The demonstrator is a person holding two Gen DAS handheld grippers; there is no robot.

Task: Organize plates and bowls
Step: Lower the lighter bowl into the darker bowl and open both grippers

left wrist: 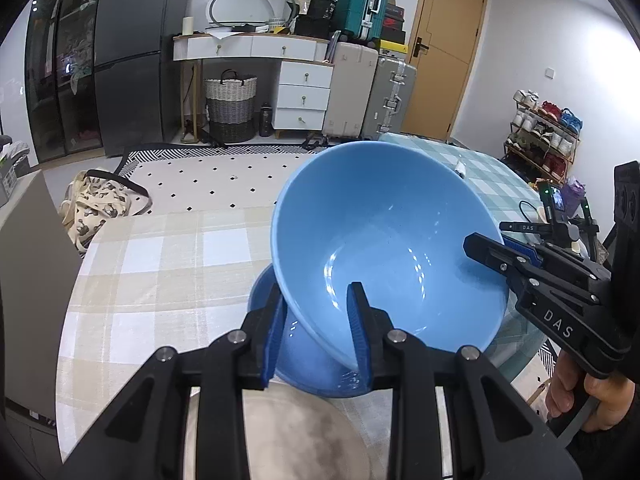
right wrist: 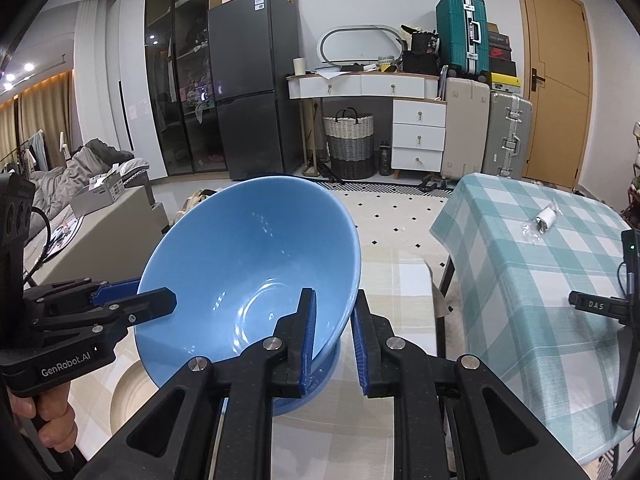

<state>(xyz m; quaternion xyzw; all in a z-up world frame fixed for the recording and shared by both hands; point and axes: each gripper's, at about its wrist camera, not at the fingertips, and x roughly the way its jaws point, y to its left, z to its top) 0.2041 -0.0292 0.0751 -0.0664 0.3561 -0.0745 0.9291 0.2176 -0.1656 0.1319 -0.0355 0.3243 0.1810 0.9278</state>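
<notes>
A light blue bowl (left wrist: 384, 240) is tilted, held up over a darker blue bowl (left wrist: 312, 368) that stands on the beige checked table (left wrist: 160, 280). My left gripper (left wrist: 318, 332) straddles the near rim of the light bowl, one finger inside, one outside. My right gripper (right wrist: 334, 340) straddles the opposite rim of the same bowl (right wrist: 256, 272); it shows in the left wrist view (left wrist: 500, 256). The left gripper shows in the right wrist view (right wrist: 156, 300). A beige plate (left wrist: 296, 440) lies below the left gripper.
A second table with a green checked cloth (right wrist: 532, 280) stands to the right, with a small wrapped object (right wrist: 544, 220) on it. Behind are a patterned rug, suitcases, a white dresser, a fridge and a door.
</notes>
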